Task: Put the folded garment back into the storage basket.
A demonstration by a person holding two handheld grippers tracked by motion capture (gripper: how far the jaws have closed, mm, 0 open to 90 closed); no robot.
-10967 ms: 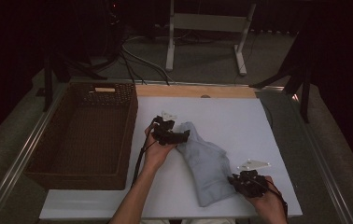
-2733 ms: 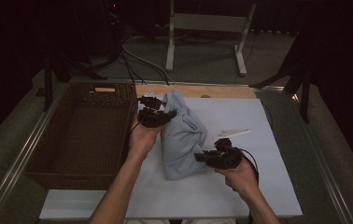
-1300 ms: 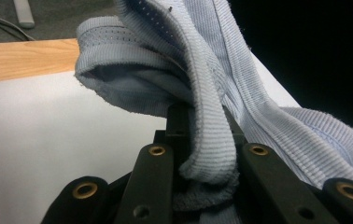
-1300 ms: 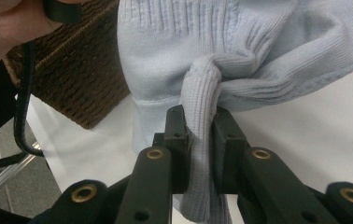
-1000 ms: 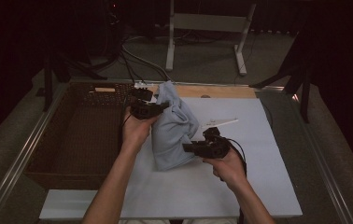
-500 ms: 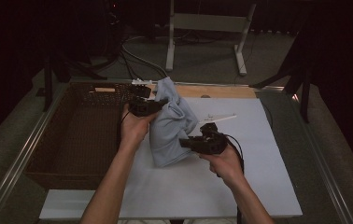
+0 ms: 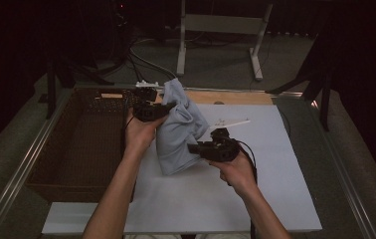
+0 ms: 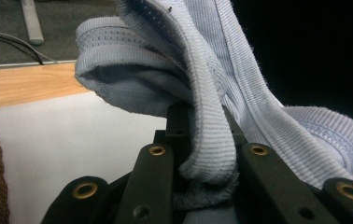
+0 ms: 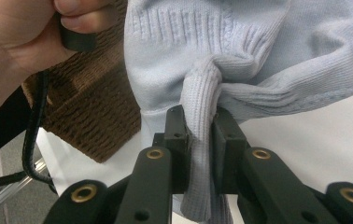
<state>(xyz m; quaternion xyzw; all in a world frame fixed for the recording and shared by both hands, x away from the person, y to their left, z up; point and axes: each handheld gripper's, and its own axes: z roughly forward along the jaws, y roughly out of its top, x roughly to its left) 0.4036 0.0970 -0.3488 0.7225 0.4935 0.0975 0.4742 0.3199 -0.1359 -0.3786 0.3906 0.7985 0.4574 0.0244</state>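
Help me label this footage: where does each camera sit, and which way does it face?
High view: above the person's side, looking forward and down on the white table; both forearms show.
Left gripper view: on the left gripper, its black jaws shut on the pale blue ribbed knit garment.
Right gripper view: on the right gripper, clamping the garment; the left hand shows.
Shared: the garment and the brown woven basket.

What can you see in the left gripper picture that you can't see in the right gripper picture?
The left gripper view has a strip of wooden table edge and grey floor behind it. The right gripper view has the person's other hand and the brown woven basket. Both have the light blue knitted cloth pinched between black jaws above the white table top.
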